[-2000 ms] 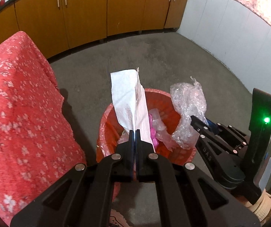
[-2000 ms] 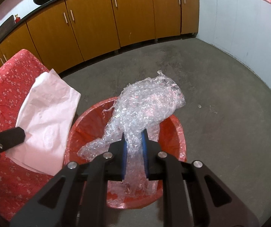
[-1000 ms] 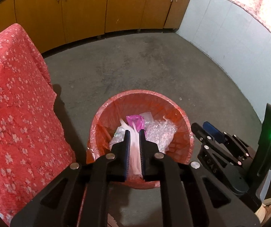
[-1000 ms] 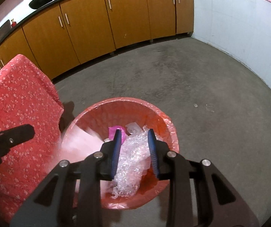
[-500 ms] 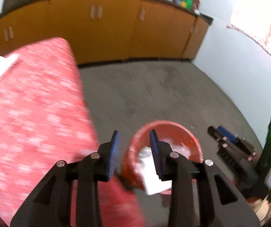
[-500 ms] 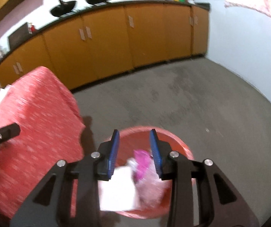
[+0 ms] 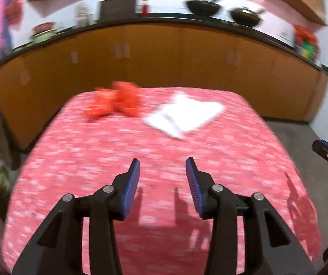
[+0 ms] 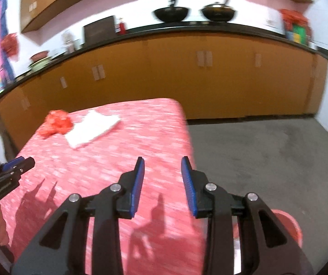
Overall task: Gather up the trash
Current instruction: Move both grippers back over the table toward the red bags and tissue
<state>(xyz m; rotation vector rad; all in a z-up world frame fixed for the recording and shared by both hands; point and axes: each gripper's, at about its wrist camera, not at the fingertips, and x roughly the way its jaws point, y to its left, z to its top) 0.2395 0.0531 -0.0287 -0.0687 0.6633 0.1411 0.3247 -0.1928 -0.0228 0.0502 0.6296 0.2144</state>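
Observation:
A crumpled red plastic bag point(image 7: 115, 102) and a flat white sheet of paper point(image 7: 184, 114) lie at the far end of the table under a red flowered cloth point(image 7: 95, 160). Both also show in the right wrist view, the bag point(image 8: 56, 123) left of the paper point(image 8: 92, 130). My left gripper point(image 7: 162, 167) is open and empty above the near half of the table. My right gripper point(image 8: 162, 167) is open and empty over the table's right edge. The red trash bin point(image 8: 290, 226) shows at the lower right, mostly hidden by the right gripper.
Orange cabinets point(image 8: 209, 78) under a dark counter run along the back wall, with two black woks point(image 8: 170, 13) on top. Grey concrete floor point(image 8: 267, 155) lies right of the table. The frames are motion-blurred.
Both grippers let their trash drop into the bin, opened, and swung up and left from the bin to face the table.

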